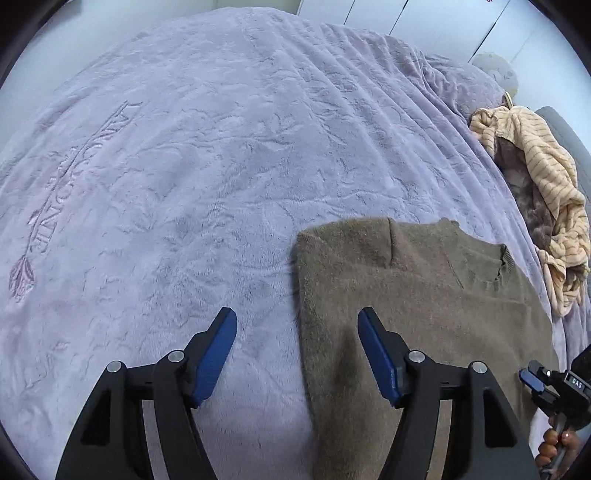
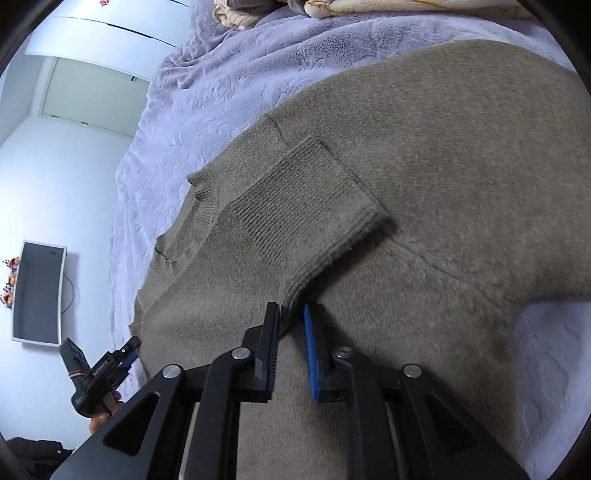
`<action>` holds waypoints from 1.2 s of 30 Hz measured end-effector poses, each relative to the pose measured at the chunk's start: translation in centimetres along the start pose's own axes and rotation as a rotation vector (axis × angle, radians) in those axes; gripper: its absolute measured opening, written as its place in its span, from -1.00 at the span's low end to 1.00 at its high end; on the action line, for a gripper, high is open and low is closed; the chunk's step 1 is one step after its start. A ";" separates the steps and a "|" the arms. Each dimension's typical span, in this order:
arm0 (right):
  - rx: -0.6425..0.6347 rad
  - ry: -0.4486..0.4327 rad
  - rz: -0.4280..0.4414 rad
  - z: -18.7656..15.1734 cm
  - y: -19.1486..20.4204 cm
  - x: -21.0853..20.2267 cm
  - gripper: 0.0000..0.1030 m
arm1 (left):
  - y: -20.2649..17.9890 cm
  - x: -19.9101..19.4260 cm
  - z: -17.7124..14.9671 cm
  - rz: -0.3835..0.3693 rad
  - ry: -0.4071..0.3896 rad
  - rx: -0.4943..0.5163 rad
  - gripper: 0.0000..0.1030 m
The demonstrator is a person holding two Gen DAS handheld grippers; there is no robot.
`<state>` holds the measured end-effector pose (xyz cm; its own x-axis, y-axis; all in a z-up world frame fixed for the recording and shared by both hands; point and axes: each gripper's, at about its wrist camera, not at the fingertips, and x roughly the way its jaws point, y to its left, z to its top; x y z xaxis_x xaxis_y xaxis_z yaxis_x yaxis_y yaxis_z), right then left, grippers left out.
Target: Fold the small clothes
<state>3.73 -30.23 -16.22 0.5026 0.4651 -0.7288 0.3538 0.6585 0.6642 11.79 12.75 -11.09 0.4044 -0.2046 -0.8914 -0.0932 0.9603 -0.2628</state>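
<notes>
An olive-brown knit sweater (image 1: pixel 417 295) lies flat on the lilac blanket (image 1: pixel 207 166), its left side folded in. My left gripper (image 1: pixel 297 325) is open and empty, hovering over the sweater's left edge. In the right wrist view the sweater (image 2: pixel 443 166) fills the frame, with a ribbed sleeve cuff (image 2: pixel 306 203) folded across its body. My right gripper (image 2: pixel 291 314) is shut on the sleeve fabric just below the cuff. The right gripper also shows in the left wrist view (image 1: pixel 532 380), at the sweater's right edge. The left gripper shows small in the right wrist view (image 2: pixel 129 350).
A crumpled pile of striped cream clothes (image 1: pixel 543 177) with a brown fleece piece lies at the blanket's right edge. The same pile shows at the top of the right wrist view (image 2: pixel 258 11). A wall monitor (image 2: pixel 37 295) and white cupboards stand beyond the bed.
</notes>
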 end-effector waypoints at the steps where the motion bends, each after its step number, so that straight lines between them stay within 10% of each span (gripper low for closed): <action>1: 0.001 0.004 0.011 -0.2 0.2 -0.1 -0.35 | 0.2 -0.2 -0.6 -0.004 0.012 -0.011 0.33; 13: -0.080 0.359 0.346 -12.2 13.6 12.0 -0.18 | 2.5 -3.4 -5.0 0.122 0.012 -0.037 0.33; 16: -0.059 0.355 0.330 -13.2 15.6 15.4 -0.33 | 3.4 -4.4 -5.9 0.129 0.012 -0.034 0.33; 18: -0.050 0.354 0.324 -13.4 16.4 16.5 -0.88 | 4.1 -5.1 -6.3 0.133 0.006 -0.041 0.37; 30: -0.137 0.386 0.244 -16.1 18.5 18.6 -0.83 | 3.8 -4.2 -8.2 0.118 0.058 -0.021 0.37; 36: -0.216 0.418 0.200 -15.3 17.9 15.0 -0.41 | 1.4 -4.5 -8.6 0.089 0.049 0.008 0.37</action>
<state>5.49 -2.37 -17.76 0.1695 0.7625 -0.6244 0.0897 0.6190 0.7802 2.02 13.39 -10.62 0.3498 -0.1271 -0.9282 -0.1199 0.9765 -0.1789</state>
